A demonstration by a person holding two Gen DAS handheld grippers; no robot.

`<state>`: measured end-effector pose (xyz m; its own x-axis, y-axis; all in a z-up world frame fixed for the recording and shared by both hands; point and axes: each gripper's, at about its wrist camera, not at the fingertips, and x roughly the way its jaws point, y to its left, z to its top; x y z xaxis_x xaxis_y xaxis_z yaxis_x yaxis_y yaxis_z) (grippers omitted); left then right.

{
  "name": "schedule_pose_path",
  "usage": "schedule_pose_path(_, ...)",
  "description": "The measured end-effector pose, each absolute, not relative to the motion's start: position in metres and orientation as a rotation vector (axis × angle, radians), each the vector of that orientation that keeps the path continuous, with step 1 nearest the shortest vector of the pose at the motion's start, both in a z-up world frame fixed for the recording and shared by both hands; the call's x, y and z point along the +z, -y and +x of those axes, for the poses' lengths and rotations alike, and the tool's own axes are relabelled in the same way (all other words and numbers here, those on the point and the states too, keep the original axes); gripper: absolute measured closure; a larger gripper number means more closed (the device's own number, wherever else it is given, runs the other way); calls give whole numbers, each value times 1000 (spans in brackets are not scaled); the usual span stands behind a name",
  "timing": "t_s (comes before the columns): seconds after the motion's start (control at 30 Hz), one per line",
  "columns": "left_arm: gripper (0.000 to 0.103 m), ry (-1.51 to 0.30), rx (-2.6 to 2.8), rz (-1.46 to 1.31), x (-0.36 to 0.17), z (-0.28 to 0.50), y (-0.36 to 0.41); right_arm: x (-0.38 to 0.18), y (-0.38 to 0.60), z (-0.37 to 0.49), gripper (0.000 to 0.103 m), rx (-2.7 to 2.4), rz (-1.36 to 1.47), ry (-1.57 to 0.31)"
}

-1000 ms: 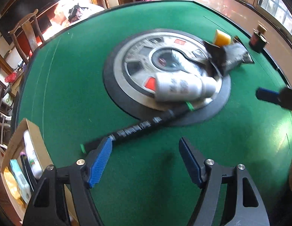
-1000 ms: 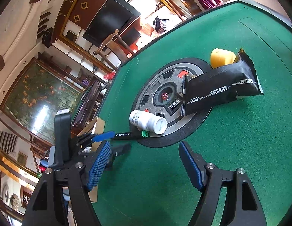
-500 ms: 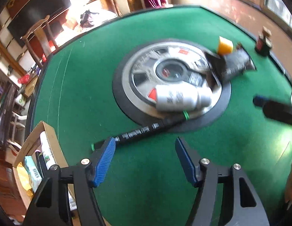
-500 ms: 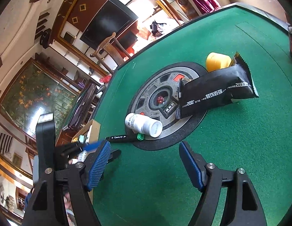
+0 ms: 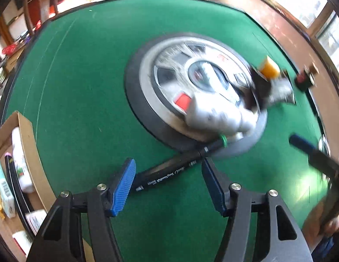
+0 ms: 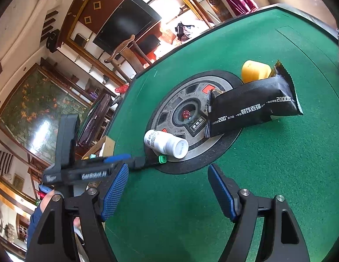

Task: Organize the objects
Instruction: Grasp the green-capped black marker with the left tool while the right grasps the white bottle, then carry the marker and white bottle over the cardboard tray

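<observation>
Left gripper [image 5: 168, 181] jaws closing around black marker [image 5: 169, 174] lying on green table [image 5: 82, 109], pads not yet touching it; right gripper [image 6: 167, 190] wide, empty, above bare felt.

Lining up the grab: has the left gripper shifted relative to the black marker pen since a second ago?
Yes. The left gripper has moved over the black marker pen, which now lies between its closing jaws, unclamped.

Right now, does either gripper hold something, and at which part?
Nothing is held. The left gripper is closing around the marker, mid-barrel, not yet touching. The right gripper is open and empty.
</observation>
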<state>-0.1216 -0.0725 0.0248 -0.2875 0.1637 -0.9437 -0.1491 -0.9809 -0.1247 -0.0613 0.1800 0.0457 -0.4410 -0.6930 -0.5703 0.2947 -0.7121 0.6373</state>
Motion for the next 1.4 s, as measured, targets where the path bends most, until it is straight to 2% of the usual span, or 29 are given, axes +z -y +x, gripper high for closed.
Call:
schedule_pose_path(0.2, 42, -221, 2367, -1728, 19, -90, 40, 46, -179, -61, 23, -2168, 1145, 613)
schedule_pose_path(0.23, 51, -212, 2375, -1718, 20, -90, 38, 46, -179, -61, 23, -2170, 1144, 611)
schedule_pose_path(0.27, 75, -217, 2388, -1703, 22, -88, 36, 46, -179, -61, 23, -2176, 1144, 608)
schedule_pose_path(0.3, 84, -224, 2399, -1690, 24, -86, 33, 45, -180, -61, 23, -2180, 1143, 608)
schedule_pose_path(0.33, 88, -240, 2415, -1691, 24, -83, 29, 45, -180, -61, 23, -2183, 1142, 609)
schedule_pose_path(0.43, 89, -200, 2490, -1657, 24, -66, 26, 45, -182, -62, 23, -2197, 1135, 600)
schedule_pose_path(0.53, 89, -16, 2539, -1627, 28, -30, 43, 49, -178, -61, 23, -2205, 1122, 543)
schedule_pose_path(0.6, 89, 77, 2568, -1605, 20, -12, 46, 54, -163, -63, 23, -2213, 1124, 411)
schedule_pose_path(0.77, 89, 53, 2660, -1557, 18, 15, 41, 71, -107, -77, 25, -2277, 1059, -62)
schedule_pose_path(0.87, 89, 81, 2681, -1532, 18, 18, 42, 65, -76, -97, 34, -2207, 1087, -242)
schedule_pose_path(0.97, 89, 58, 2696, -1511, 18, 19, 43, 53, -56, -111, 55, -2204, 1102, -377)
schedule_pose_path(1.1, 89, 57, 2706, -1502, 15, 16, 42, 33, -48, -122, 62, -2208, 1153, -429)
schedule_pose_path(1.17, 88, 44, 2707, -1496, 15, 18, 41, 31, -53, -120, 66, -2220, 1150, -392)
schedule_pose_path(1.33, 88, -19, 2730, -1497, 14, 17, 34, 31, -79, -97, 66, -2269, 1170, -251)
schedule_pose_path(1.4, 87, 10, 2737, -1495, 14, 17, 35, 34, -92, -80, 66, -2289, 1172, -196)
